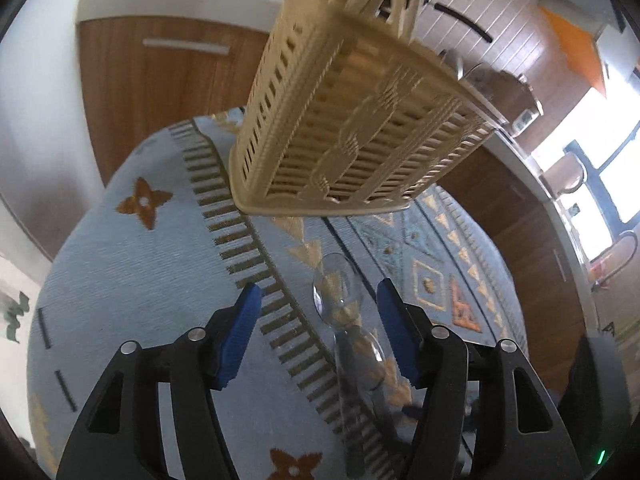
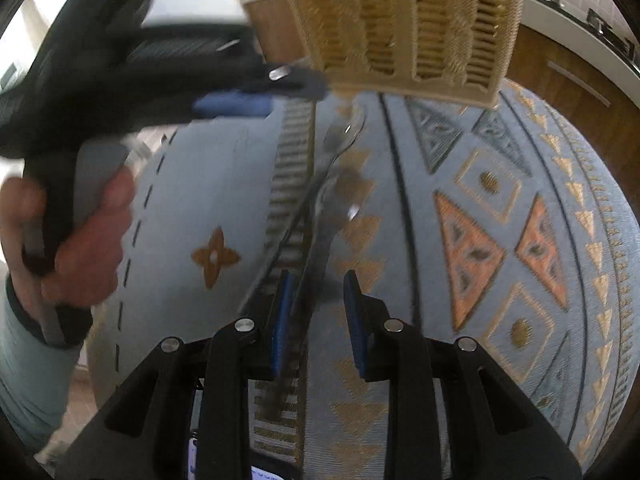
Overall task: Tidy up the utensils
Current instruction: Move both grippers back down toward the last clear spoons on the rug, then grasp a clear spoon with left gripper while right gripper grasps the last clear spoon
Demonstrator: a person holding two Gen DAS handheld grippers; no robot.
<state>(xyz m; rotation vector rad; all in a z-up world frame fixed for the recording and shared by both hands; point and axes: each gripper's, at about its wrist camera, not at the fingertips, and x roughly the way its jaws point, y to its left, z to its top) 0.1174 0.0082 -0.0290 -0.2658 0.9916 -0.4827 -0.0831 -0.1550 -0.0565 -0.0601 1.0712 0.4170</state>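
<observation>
Both my left tongs (image 1: 318,328) and right tongs (image 2: 316,312) gape empty around clear spoons (image 1: 340,300) lying lower centre, below the basket (image 1: 352,120).

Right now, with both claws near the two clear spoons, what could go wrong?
1. The two clear spoons overlap on the patterned cloth; a claw closing there may catch both or push one away.
2. The left claw and right claw are both open around the same spoons from different sides, so they may collide.
3. The beige basket already holds utensils and stands close ahead; a bump could tip it.
</observation>
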